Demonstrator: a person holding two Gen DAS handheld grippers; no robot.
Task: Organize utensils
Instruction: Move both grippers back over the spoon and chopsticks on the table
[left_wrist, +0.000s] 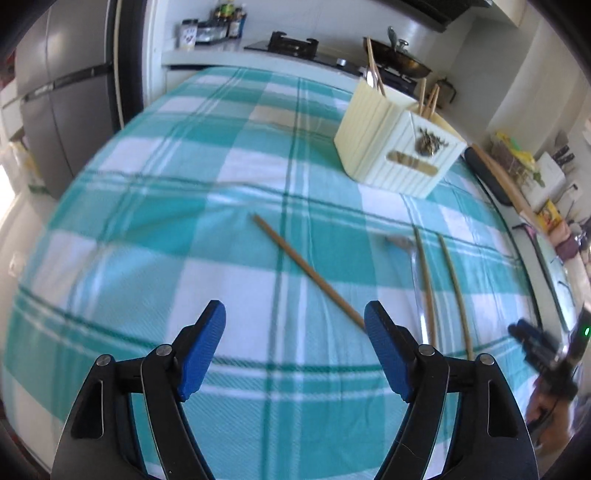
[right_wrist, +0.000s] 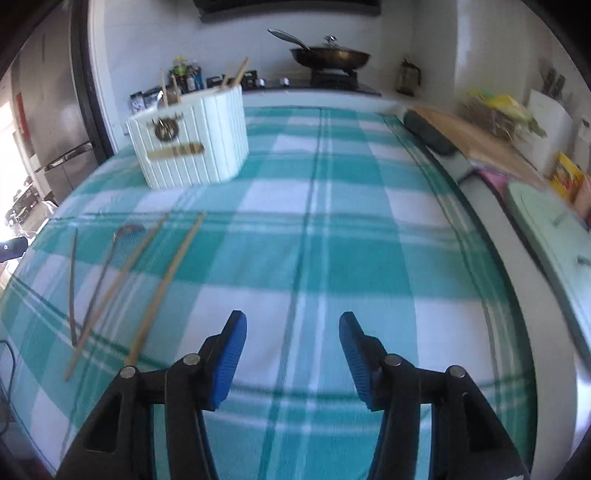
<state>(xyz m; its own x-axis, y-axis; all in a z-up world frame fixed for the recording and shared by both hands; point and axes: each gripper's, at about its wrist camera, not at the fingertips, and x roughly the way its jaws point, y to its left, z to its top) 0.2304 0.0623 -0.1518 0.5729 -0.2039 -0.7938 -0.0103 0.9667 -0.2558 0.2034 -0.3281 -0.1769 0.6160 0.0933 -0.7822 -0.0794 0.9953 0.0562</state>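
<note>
A cream ribbed utensil holder (left_wrist: 399, 144) stands on the teal checked cloth and holds chopsticks and a metal utensil; it also shows in the right wrist view (right_wrist: 192, 140). One chopstick (left_wrist: 306, 269) lies diagonally in front of my open, empty left gripper (left_wrist: 295, 317), its near end by the right fingertip. Two more chopsticks (left_wrist: 456, 288) and a metal spoon (left_wrist: 415, 269) lie to the right. In the right wrist view these chopsticks (right_wrist: 166, 284) and the spoon (right_wrist: 107, 266) lie left of my open, empty right gripper (right_wrist: 293, 328).
The teal checked cloth (right_wrist: 332, 229) covers the table. A stove with a lidded wok (right_wrist: 328, 55) and spice jars (left_wrist: 218, 26) stand behind. A wooden board (right_wrist: 476, 144) and a dark pad (right_wrist: 428, 133) lie at the right edge. A fridge (left_wrist: 55, 92) stands at left.
</note>
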